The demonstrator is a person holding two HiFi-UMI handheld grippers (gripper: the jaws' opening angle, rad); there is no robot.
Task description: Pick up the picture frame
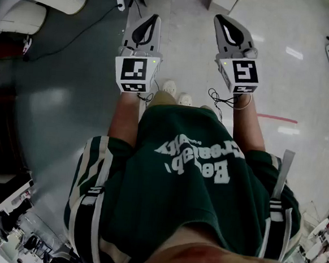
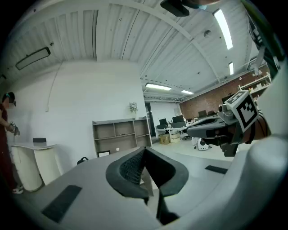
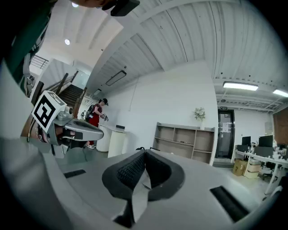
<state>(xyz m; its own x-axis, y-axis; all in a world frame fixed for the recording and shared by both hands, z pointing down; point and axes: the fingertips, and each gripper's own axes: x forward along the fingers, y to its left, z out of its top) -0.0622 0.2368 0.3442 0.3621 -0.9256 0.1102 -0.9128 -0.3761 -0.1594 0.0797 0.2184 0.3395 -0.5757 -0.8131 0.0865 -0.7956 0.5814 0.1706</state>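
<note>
Left tool closed, right tool closed; shelves ahead

the left gripper and right gripper have smooth, matt grey plastic shells. their black pads have a fine ribbed, rubbery-looking face. the pale floor is glossy and mirrors the lamps. the dark green shirt is soft matt cloth with white print.

Left gripper and right gripper were held level, side by side, forearms extended; both pairs of jaws closed, empty.
</note>
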